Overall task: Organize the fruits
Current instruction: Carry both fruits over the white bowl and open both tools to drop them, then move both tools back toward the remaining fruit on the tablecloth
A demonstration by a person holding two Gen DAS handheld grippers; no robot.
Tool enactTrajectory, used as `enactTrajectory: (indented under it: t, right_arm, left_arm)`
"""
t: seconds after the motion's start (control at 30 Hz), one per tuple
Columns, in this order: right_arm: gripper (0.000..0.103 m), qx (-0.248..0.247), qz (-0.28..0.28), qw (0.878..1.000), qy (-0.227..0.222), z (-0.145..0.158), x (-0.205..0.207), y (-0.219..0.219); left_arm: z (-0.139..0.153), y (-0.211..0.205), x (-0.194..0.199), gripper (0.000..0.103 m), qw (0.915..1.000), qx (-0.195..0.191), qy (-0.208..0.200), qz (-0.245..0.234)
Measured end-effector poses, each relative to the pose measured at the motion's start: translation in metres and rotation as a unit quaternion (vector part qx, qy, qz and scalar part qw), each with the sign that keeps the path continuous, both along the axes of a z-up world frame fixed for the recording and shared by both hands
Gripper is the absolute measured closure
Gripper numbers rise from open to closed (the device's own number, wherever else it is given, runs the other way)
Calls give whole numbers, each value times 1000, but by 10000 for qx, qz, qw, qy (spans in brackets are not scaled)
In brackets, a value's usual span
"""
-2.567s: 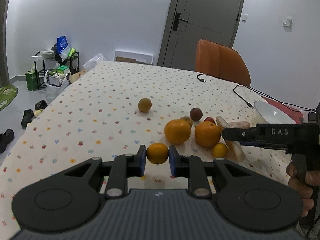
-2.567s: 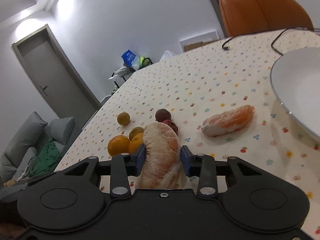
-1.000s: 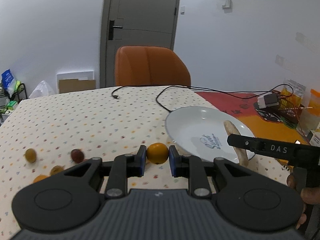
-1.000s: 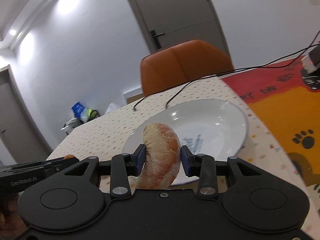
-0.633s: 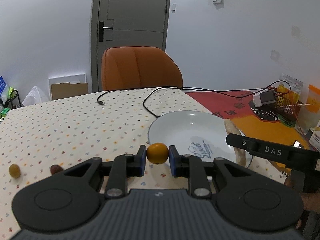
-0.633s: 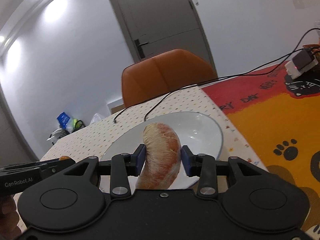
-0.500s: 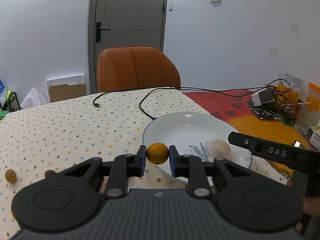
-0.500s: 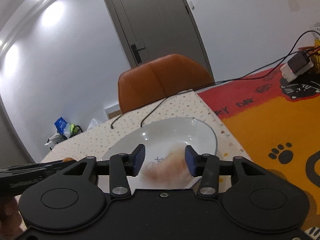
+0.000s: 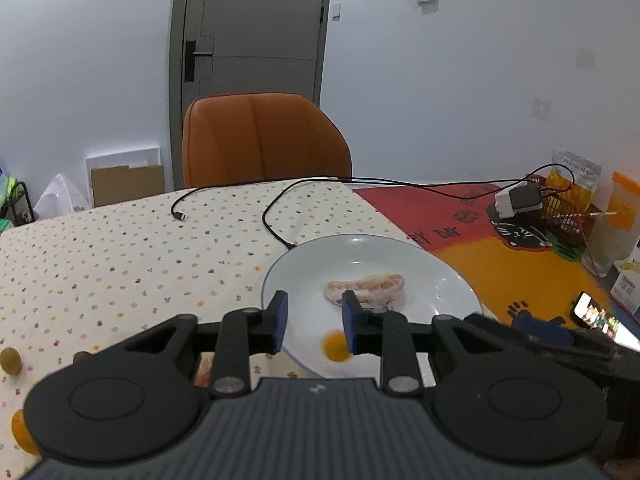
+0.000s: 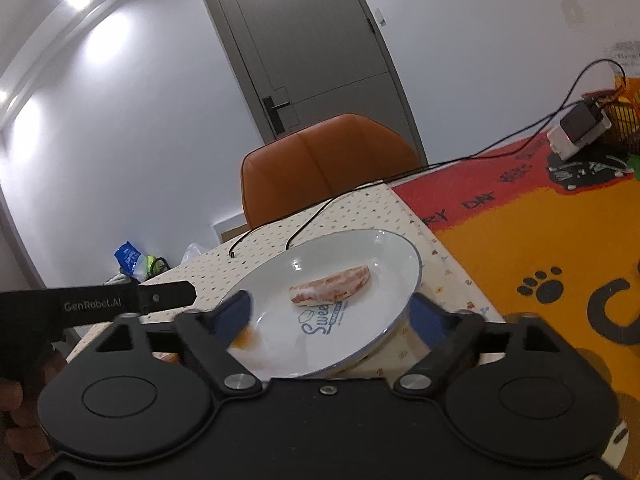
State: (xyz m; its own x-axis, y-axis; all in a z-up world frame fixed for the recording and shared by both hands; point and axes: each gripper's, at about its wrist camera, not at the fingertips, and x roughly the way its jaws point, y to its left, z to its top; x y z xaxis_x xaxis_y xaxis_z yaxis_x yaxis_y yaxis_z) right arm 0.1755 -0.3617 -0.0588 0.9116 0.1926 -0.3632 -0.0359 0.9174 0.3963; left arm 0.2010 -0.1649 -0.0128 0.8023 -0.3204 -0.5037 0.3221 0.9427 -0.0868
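On the white plate (image 9: 448, 280), near its middle, lies the peeled citrus segment (image 9: 366, 290), and the small orange fruit (image 9: 335, 347) sits blurred close to the plate's near rim, just below my left fingers (image 9: 313, 326). Those fingers are spread, with nothing between their blue pads; the fruit shows just inside the right-hand pad but is not gripped. From my right side I see the same plate (image 10: 396, 252) with the segment (image 10: 330, 284) above the blue printed lettering, and the orange fruit (image 10: 245, 339) as a blurred patch by the left pad. My right fingers (image 10: 332, 314) are spread wide, empty, and blurred at their tips. The black body of my left tool reaches in from the left of that view, with part of my left hand (image 10: 16, 408) beneath it. The plate rests on the counter's dotted cloth (image 9: 120, 248), beside a red and orange mat (image 9: 500, 248). A black cable (image 9: 280, 224) runs across the cloth towards the plate's far edge. An orange chair (image 9: 260, 140) stands behind the counter, and a few small fruits lie far left on the cloth.
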Motion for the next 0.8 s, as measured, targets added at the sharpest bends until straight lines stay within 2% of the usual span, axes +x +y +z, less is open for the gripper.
enactTrajectory:
  t: [0.07, 0.17, 0.23, 0.3, 0.53, 0.67, 0.8]
  right_arm:
    - [10, 92, 25, 9999, 55, -1, -1, 0]
    - [3, 202, 40, 9997, 130, -2, -1, 1]
    - [3, 221, 42, 9996, 188, -3, -2, 4]
    - [1, 236, 67, 9994, 252, -2, -2, 7]
    - [0, 196, 6, 9994, 283, 2, -5, 18]
    - [0, 74, 40, 9997, 240, 6, -7, 28]
    - [0, -109, 2, 9996, 250, 11, -8, 40]
  left_arm:
    - [2, 3, -2, 71, 10000, -32, -1, 42]
    - [3, 10, -5, 53, 9997, 30, 4, 224]
    - [3, 18, -7, 43, 9995, -7, 10, 329]
    - [5, 27, -10, 29, 9985, 13, -43, 547]
    - [13, 60, -22, 22, 9960, -86, -146, 874]
    - [19, 75, -31, 5, 9949, -6, -213, 991]
    - [22, 94, -40, 4, 9937, -150, -149, 1097]
